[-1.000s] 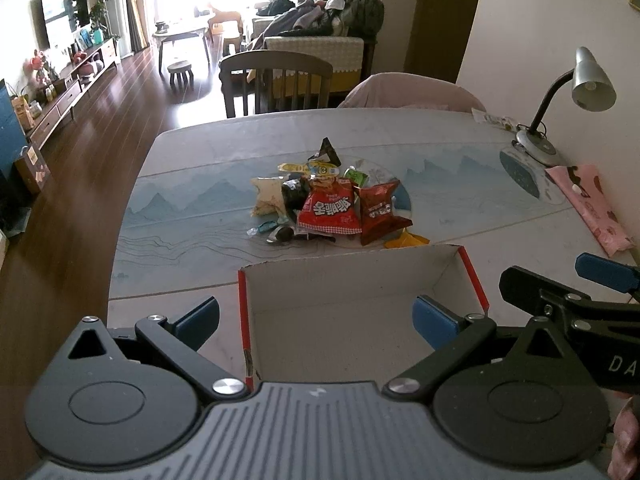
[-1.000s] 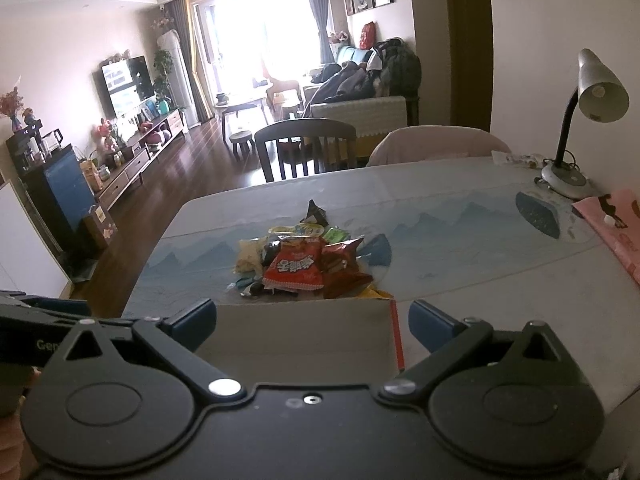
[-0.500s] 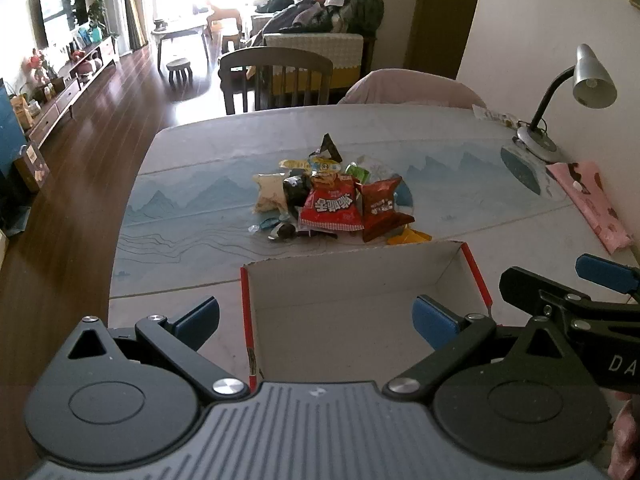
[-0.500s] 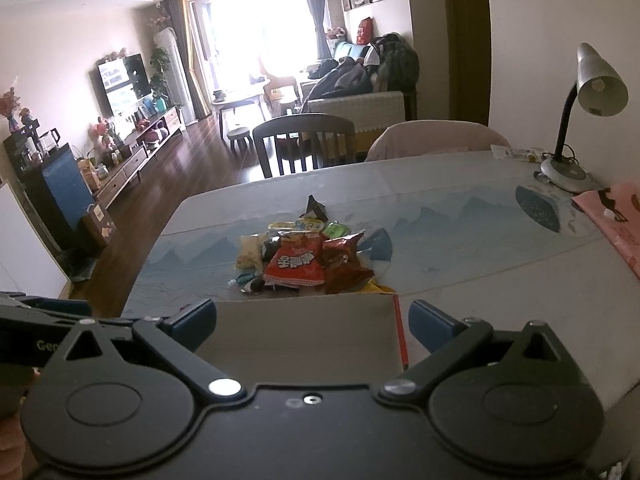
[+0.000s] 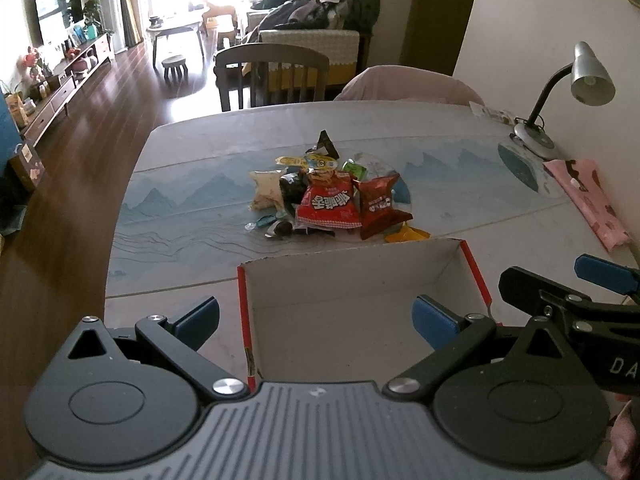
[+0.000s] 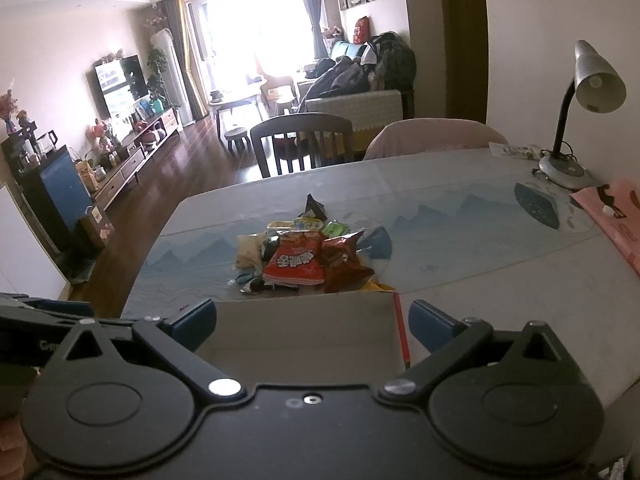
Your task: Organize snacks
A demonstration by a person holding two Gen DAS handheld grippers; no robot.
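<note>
Nearest to us, our left gripper (image 5: 316, 316) hangs with its blue-padded fingers (image 5: 198, 314) spread wide and holding nothing, poised above the near end of an open cardboard box (image 5: 352, 276) with red-edged side walls; its left finger sits outside the box's left wall and its right finger over the box's interior. Our right gripper (image 6: 312, 318) is likewise wide apart and empty, held over the right part of the same box (image 6: 304, 332), with its right finger beyond the red right edge, and it shows in the left view at the far right as a black linkage with a blue pad. The box rests on the table (image 5: 192, 240), which is covered with a pale cloth printed with blue mountains. Just past the box's far wall lies the snack pile (image 5: 324, 196), well out of both grippers' reach: a bright red bag (image 5: 329, 204) with white lettering at the front, a dark red bag (image 5: 378, 204) touching its right side, a pale bag (image 5: 265, 190) to the left, a yellow packet (image 5: 406, 235) right by the box's far corner, and small wrappers around them. Further right on the table we see a pink cloth (image 5: 590, 200) and a desk lamp (image 5: 576, 96). Behind the table stands a wooden chair (image 5: 272, 74).
</note>
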